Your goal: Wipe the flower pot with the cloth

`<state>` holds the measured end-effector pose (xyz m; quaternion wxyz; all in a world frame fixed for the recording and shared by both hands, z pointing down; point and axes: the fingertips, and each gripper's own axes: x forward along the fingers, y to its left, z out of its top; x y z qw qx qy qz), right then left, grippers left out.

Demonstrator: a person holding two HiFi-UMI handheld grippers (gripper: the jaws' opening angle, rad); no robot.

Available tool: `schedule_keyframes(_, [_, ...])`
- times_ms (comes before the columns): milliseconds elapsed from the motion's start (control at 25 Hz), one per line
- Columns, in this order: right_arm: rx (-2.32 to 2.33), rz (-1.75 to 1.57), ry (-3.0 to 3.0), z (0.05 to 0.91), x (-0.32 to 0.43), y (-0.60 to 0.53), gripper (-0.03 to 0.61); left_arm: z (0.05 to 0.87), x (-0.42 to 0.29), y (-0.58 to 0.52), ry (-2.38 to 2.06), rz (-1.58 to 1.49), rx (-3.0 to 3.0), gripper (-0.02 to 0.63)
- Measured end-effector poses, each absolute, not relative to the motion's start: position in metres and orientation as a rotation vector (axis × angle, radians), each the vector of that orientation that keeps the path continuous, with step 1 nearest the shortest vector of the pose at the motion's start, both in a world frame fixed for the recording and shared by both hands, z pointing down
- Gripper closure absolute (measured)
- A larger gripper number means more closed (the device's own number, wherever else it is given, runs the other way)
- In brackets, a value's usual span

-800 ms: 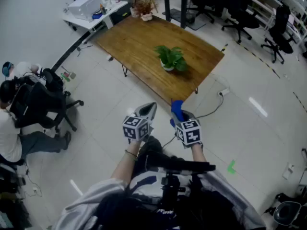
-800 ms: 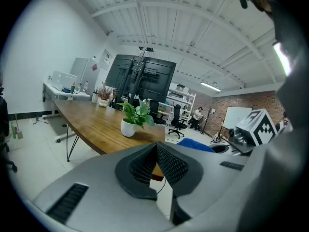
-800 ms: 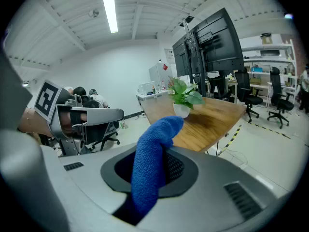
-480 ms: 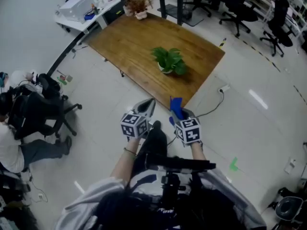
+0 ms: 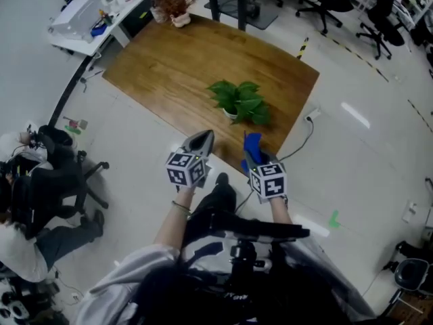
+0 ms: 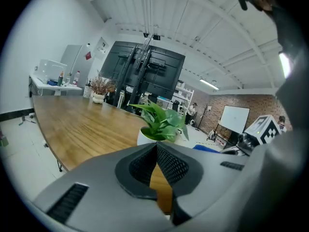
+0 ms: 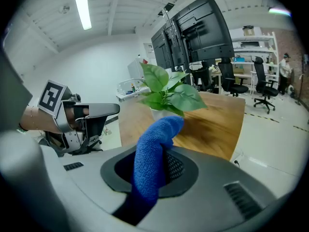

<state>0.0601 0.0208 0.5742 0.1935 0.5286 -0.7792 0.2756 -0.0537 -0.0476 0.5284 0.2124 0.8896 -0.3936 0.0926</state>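
Observation:
A small white flower pot point(image 5: 232, 114) with a green leafy plant point(image 5: 240, 100) stands near the front edge of a wooden table point(image 5: 176, 66). The same pot point(image 6: 145, 137) shows close ahead in the left gripper view, and the plant point(image 7: 166, 93) fills the middle of the right gripper view. My right gripper point(image 5: 253, 149) is shut on a blue cloth point(image 5: 252, 145), whose folded end point(image 7: 152, 153) sticks up between the jaws. To its left, my left gripper point(image 5: 199, 142) is shut with nothing in it. Both are held just short of the table's edge, apart from the pot.
A dried plant in a pot point(image 5: 174, 5) sits at the table's far corner. A white desk with a printer point(image 5: 81, 17) stands to the left. A seated person point(image 5: 27, 202) and office chairs point(image 5: 325, 5) are around. A cable and socket point(image 5: 310, 117) lie on the floor.
The person has walked closer to the table, so the pot and table edge now lie nearer the two grippers. Both grippers hold the same pose, the cloth still held.

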Motion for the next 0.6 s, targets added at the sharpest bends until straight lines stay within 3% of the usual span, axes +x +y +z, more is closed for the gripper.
schedule_keyframes(600, [1.598,0.687,-1.88,0.608,0.077,-0.103,0.499,0.574,-0.05,-0.193,-0.827,0.325,2.477,0.611])
